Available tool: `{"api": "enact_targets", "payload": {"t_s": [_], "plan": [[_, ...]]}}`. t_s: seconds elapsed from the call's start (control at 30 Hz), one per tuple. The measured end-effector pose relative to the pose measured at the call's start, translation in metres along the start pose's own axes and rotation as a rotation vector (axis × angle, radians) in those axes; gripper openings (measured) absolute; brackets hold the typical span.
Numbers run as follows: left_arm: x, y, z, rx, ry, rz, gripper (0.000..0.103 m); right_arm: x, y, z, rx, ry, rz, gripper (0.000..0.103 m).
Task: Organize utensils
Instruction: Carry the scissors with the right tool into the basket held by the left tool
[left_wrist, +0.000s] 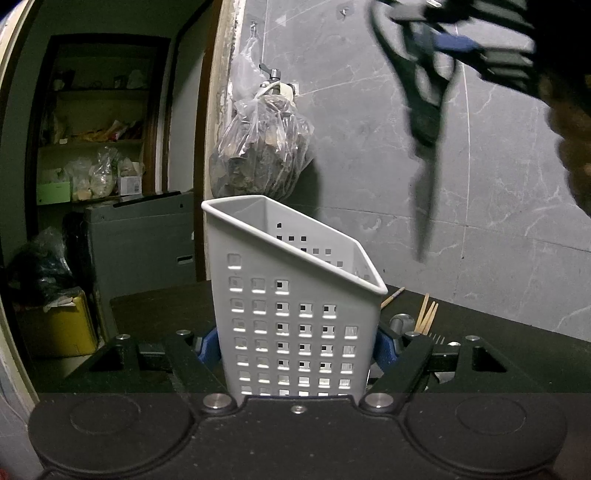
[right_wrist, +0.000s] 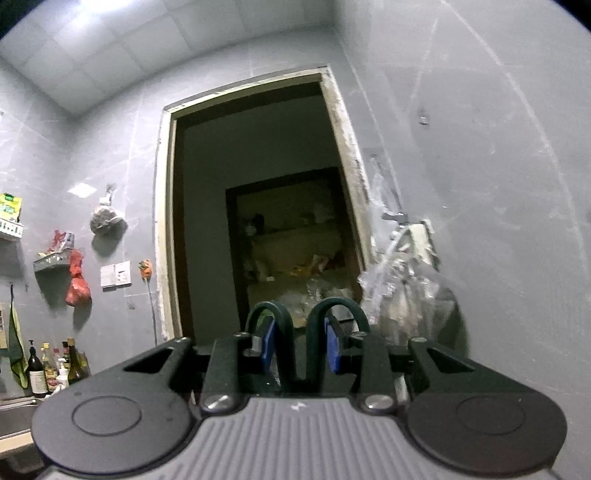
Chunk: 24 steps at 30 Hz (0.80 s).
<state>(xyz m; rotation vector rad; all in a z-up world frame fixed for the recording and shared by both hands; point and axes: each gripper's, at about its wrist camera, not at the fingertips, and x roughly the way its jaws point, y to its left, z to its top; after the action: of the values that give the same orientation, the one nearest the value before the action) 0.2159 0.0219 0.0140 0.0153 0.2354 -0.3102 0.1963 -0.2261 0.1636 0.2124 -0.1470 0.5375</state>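
A white perforated utensil holder (left_wrist: 295, 295) stands upright on the black counter (left_wrist: 517, 354). My left gripper (left_wrist: 295, 347) is shut on its lower sides, and its blue pads (left_wrist: 208, 347) press against the walls. Black-handled scissors (left_wrist: 424, 122) hang in the air up and to the right of the holder, blades pointing down, blurred. My right gripper (left_wrist: 454, 40) carries them from above. In the right wrist view that gripper (right_wrist: 301, 343) is shut on the scissors (right_wrist: 284, 332), its blue pads (right_wrist: 267, 343) clamping the two handle loops. The blades are hidden there.
Wooden chopsticks (left_wrist: 426, 315), fork tines (left_wrist: 437, 336) and another wooden handle (left_wrist: 392, 297) lie on the counter behind the holder's right side. A filled plastic bag (left_wrist: 262, 147) hangs on the grey tiled wall. A dark doorway opens at the left.
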Motion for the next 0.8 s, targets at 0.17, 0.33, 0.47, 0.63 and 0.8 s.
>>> {"api": "enact_targets", "payload": {"t_s": [0.17, 0.33, 0.47, 0.63, 0.8], "plan": [[0.000, 0.000, 0.000, 0.000, 0.000, -0.001, 0.078, 0.030, 0.018, 0.000, -0.027, -0.011, 0.055, 0.032], [0.000, 0.000, 0.000, 0.002, 0.000, -0.002, 0.078, 0.049, 0.036, -0.012, -0.048, 0.012, 0.092, 0.032], [0.000, 0.000, 0.000, 0.002, 0.000, -0.002, 0.078, 0.057, 0.040, -0.026, -0.038, 0.050, 0.104, 0.032], [0.000, 0.000, 0.000, 0.003, 0.000, -0.002, 0.078, 0.058, 0.040, -0.048, -0.047, 0.115, 0.095, 0.032], [0.000, 0.000, 0.000, 0.003, 0.000, -0.001, 0.078, 0.053, 0.033, -0.068, -0.037, 0.184, 0.078, 0.032]]}}
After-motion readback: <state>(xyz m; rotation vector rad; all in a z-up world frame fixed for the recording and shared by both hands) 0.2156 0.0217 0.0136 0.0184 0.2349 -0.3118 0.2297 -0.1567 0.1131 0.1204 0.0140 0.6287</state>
